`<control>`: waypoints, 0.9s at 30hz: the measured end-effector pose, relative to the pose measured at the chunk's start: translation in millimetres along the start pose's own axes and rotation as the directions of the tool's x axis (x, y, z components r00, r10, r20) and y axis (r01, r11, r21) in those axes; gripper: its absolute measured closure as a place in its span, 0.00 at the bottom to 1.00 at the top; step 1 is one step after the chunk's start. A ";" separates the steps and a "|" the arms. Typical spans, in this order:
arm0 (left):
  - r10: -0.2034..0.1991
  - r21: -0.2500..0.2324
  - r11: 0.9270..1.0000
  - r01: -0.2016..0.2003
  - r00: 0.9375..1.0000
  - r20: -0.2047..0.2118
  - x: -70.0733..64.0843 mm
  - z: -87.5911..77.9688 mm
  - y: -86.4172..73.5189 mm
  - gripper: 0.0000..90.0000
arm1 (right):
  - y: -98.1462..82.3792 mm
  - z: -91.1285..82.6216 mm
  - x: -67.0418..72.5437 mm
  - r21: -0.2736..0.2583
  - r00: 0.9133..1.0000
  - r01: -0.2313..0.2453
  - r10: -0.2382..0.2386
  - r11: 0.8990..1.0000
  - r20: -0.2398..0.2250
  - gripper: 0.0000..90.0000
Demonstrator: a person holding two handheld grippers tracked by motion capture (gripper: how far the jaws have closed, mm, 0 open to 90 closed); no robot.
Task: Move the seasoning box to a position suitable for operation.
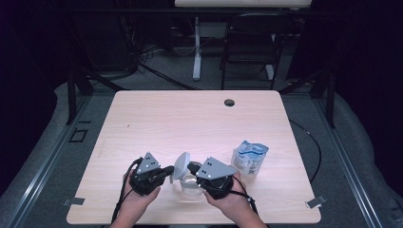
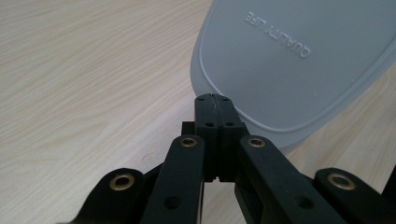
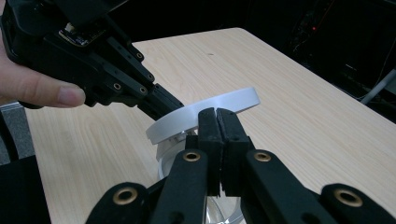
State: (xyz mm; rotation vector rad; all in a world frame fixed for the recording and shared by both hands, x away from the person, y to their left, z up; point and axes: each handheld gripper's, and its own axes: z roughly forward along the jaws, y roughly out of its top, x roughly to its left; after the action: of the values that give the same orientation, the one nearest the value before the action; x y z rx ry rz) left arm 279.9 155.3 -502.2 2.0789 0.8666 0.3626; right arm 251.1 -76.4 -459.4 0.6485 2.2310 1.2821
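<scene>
Grey oval plastic lid [image 1: 181,165], embossed with lettering on its face, stands tilted in the lower middle of the high view, raised at an angle over a clear round plastic container [image 1: 189,186] that sits on the pale wooden table [image 1: 190,118]. We see the left gripper [image 2: 215,96] with its black jaws pressed together on the lid's edge, at the centre of the left gripper view. The right gripper [image 3: 216,111] shows its jaws closed flat against each other at the centre of its own view, just beside the lid's rim; we cannot tell whether it grips the lid or the container. In the high view, right of centre, a blue and white plastic pouch [image 1: 250,158] stands near the right hand [image 1: 231,202].
</scene>
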 end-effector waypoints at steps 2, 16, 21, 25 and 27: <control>0.001 0.001 1.000 -0.001 1.000 0.001 0.0 0.0 -0.2 1.00 | -0.2 0.1 0.3 0.001 1.000 0.002 -0.002 1.000 0.000 0.99; 0.025 0.023 0.999 -0.025 1.000 -0.006 -0.8 0.9 -1.4 1.00 | -0.7 0.5 0.4 0.000 1.000 0.001 -0.001 1.000 0.000 0.99; 0.050 0.045 0.998 -0.050 0.999 -0.004 0.3 0.3 -1.9 1.00 | -1.8 1.0 0.5 0.000 1.000 0.001 -0.001 1.000 0.001 0.99; 0.052 0.046 0.998 -0.052 0.999 -0.004 -0.1 0.1 -1.7 1.00 | -3.8 0.8 -1.3 0.004 1.000 -0.006 0.006 1.000 0.004 0.99; 0.056 0.049 0.997 -0.056 0.998 -0.002 0.1 0.2 -1.6 1.00 | -4.3 0.6 -1.5 0.005 1.000 -0.007 0.007 1.000 0.004 0.99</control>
State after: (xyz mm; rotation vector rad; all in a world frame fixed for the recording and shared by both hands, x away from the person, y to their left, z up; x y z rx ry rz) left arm 279.4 156.0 -503.6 2.1514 0.8276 0.3790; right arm 252.0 -78.9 -463.2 0.6607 2.2316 1.2781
